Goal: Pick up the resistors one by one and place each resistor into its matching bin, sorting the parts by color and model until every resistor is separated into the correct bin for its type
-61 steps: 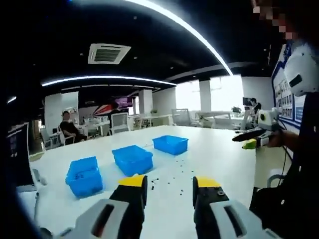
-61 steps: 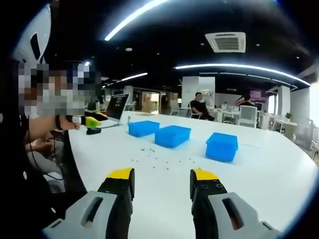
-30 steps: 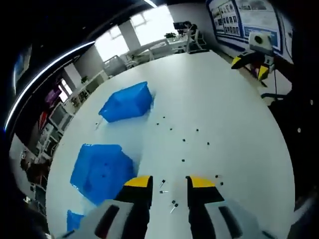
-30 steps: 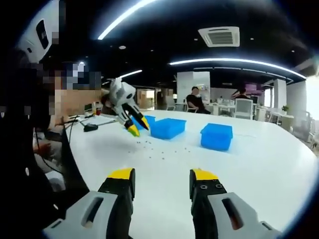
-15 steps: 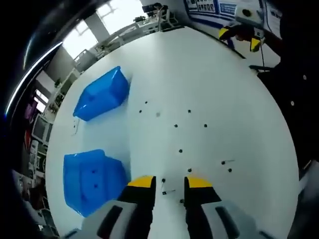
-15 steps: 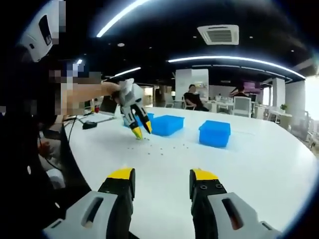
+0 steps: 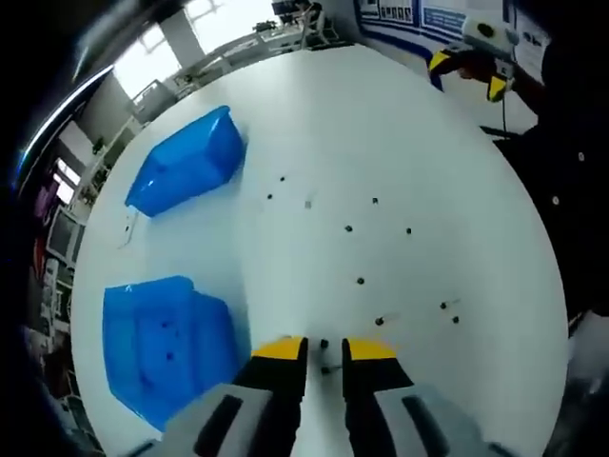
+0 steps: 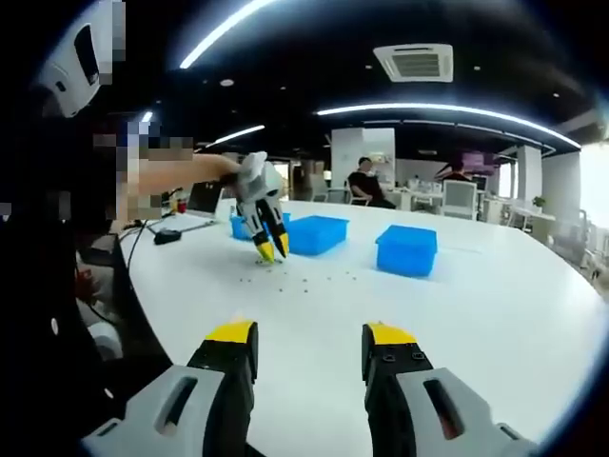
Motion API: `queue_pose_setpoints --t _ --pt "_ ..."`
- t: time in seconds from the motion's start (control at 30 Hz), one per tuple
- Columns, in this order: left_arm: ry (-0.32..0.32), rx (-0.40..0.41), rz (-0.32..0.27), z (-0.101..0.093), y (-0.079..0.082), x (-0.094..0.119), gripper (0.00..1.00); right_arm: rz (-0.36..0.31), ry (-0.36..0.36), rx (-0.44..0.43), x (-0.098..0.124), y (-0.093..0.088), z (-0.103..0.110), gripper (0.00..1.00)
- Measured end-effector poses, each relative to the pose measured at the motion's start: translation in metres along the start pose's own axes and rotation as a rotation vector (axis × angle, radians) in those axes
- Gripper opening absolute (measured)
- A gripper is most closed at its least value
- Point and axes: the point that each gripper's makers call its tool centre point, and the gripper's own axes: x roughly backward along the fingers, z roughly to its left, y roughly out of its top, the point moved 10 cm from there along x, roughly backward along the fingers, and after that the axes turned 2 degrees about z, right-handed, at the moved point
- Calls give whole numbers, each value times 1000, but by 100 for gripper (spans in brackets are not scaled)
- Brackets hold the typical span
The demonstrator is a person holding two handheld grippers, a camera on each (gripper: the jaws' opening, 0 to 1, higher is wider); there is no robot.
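Small dark resistors (image 7: 360, 281) lie scattered over the white table (image 7: 428, 152). My left gripper (image 7: 324, 350) points down at them, its yellow-tipped jaws drawn narrow with a slim gap, and one resistor (image 7: 324, 344) lies between the tips. Two blue bins (image 7: 181, 162) (image 7: 162, 343) sit to its left. In the right gripper view the left gripper (image 8: 266, 249) touches down among the resistors (image 8: 295, 278) in front of the bins (image 8: 317, 233) (image 8: 406, 249). My right gripper (image 8: 311, 335) hovers open above the near table edge with nothing in it.
A third blue bin (image 8: 240, 227) stands behind the left gripper. A laptop (image 8: 202, 198) and a black device (image 8: 167, 235) sit at the far left of the table. A person (image 8: 364, 183) sits at desks in the background. The right gripper (image 7: 471, 62) shows at the table's edge.
The left gripper swung from level down onto the scattered resistors, and its jaws narrowed around one. The right gripper stayed still and open.
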Motion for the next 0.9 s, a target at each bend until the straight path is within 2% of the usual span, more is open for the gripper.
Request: queue_pose_setpoints --t 0.27,0.37,0.47,0.67,0.9 --pt "-42 16 8 6 1 -4 15 0 4 1 0 1 -1 45" --pt "-88 56 10 7 1 -4 12 5 8 1 0 -1 0 45" --pt "-103 66 7 8 0 -5 11 4 7 0 1 -1 0 45" --pt "-147 143 -17 9 -3 -6 7 4 4 -1 2 -1 0 45" --pt "-123 192 -43 6 -6 -5 6 3 9 -2 1 -2 0 45"
